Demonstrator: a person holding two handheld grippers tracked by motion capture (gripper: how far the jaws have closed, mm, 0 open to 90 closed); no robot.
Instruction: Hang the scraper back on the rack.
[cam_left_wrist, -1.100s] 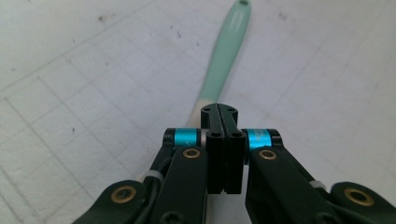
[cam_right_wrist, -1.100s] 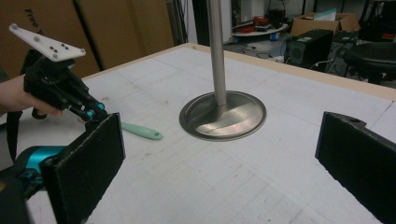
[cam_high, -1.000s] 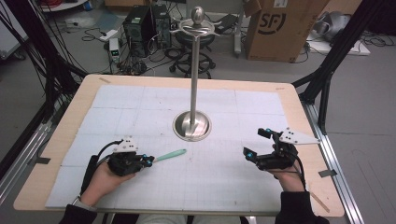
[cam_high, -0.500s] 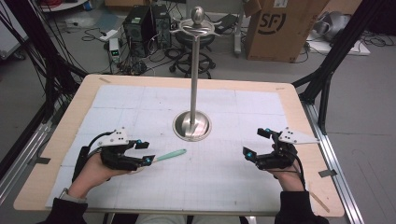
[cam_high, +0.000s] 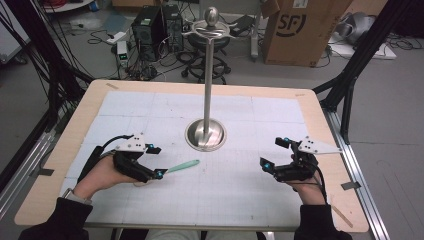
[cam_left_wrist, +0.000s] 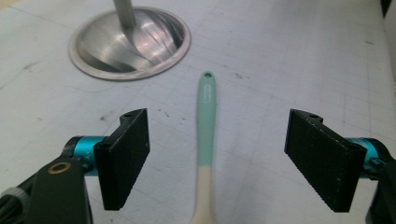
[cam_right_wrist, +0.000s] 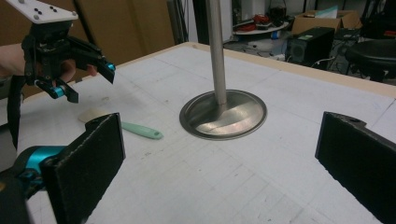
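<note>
Left gripper jaws just opened wide, mint-green silicone spatula with cream blade lying loose between them on the white mat. Right gripper open, empty. Risk: re-closing off-centre flicks the thin handle sideways toward the steel stand base.

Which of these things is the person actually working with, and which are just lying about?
In use:
- mint-green spatula with a cream blade, lying flat between the open left gripper's jaws, which have just been opening
- tall steel stand with a round base, just beyond the spatula

Lying about:
- brown cardboard box
- black computer tower
- open right gripper, idle for now
</note>
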